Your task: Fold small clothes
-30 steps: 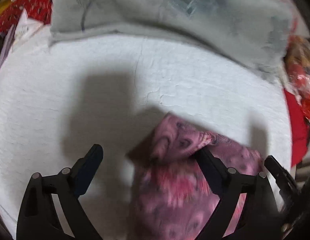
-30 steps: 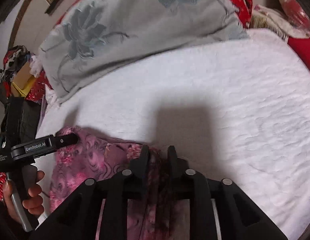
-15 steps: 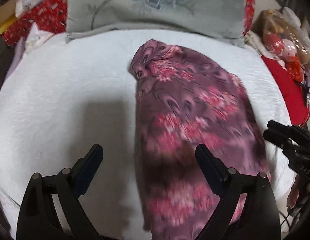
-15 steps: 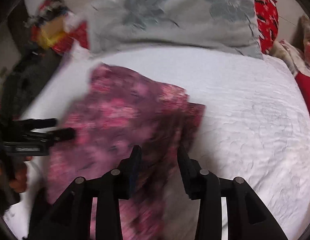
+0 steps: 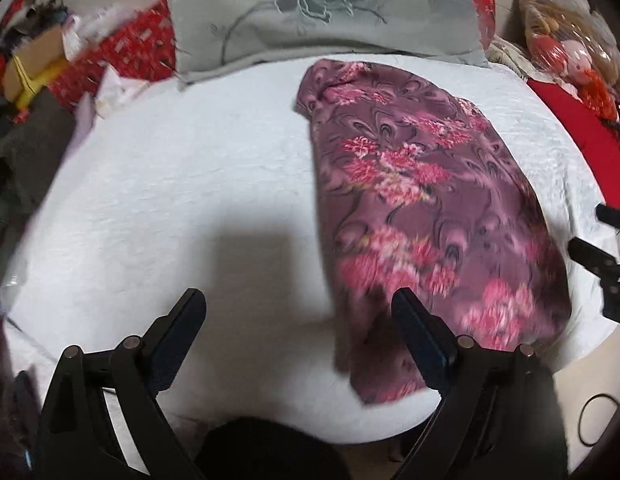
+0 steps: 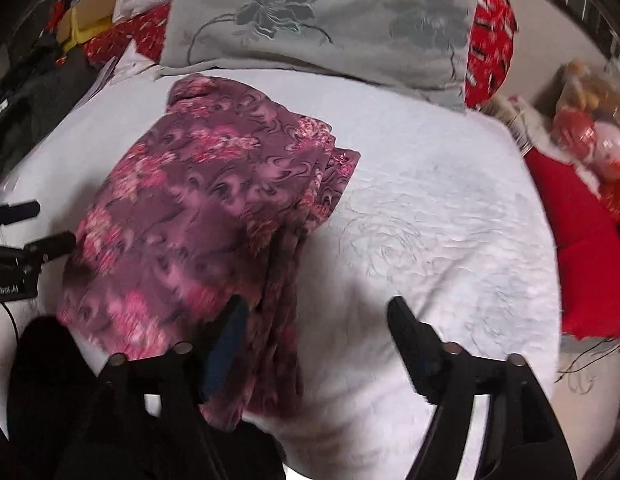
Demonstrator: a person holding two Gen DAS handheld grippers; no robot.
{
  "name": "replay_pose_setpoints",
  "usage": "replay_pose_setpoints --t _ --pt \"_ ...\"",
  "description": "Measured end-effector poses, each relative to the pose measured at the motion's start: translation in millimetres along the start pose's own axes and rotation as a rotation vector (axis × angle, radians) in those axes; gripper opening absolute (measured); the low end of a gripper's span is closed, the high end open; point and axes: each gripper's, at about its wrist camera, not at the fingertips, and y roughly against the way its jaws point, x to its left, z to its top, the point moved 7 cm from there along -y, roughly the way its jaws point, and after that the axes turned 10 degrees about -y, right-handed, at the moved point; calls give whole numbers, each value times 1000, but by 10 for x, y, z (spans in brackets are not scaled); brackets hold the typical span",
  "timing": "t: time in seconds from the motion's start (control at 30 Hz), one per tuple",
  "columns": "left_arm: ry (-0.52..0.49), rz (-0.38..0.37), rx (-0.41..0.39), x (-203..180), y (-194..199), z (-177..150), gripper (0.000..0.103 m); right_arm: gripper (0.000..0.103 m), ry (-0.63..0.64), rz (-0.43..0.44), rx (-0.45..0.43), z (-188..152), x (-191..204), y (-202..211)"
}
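Lying flat on the white quilted bedspread (image 5: 198, 184), the purple-and-pink floral garment (image 5: 421, 208) stretches from the near edge of the bed up towards the grey flowered pillow (image 5: 321, 12), its far end bunched just short of the pillow. In the right wrist view its right-hand edge shows several stacked layers of cloth.

The left gripper (image 5: 298, 308) hangs spread wide with nothing between its fingers; its right finger sits in front of the garment's near corner, though I cannot tell whether it touches. The right gripper (image 6: 315, 316) is likewise spread and empty — its left finger overlaps the cloth's layered edge, its right one is over bare quilt.

Around the bed there is plenty of clutter: a red patterned cushion (image 6: 489, 36) behind the pillow, a plain red cloth (image 6: 581, 256) at the right side, a plastic-wrapped bundle of toys (image 5: 565, 44) beyond it, and a yellow-and-brown box (image 5: 34, 64) among dark things at the far left. A dark shape — blurred — blocks the bottom of both views.
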Motion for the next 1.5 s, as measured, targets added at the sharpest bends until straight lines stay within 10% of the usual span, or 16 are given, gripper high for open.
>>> replay_pose_setpoints --t 0.27,1.5 --pt "-23 55 -20 18 147 -280 95 99 -4 -47 -54 -174 130 309" --pt "-50 72 -66 -209 363 -377 95 101 -36 -137 -198 -143 2 618"
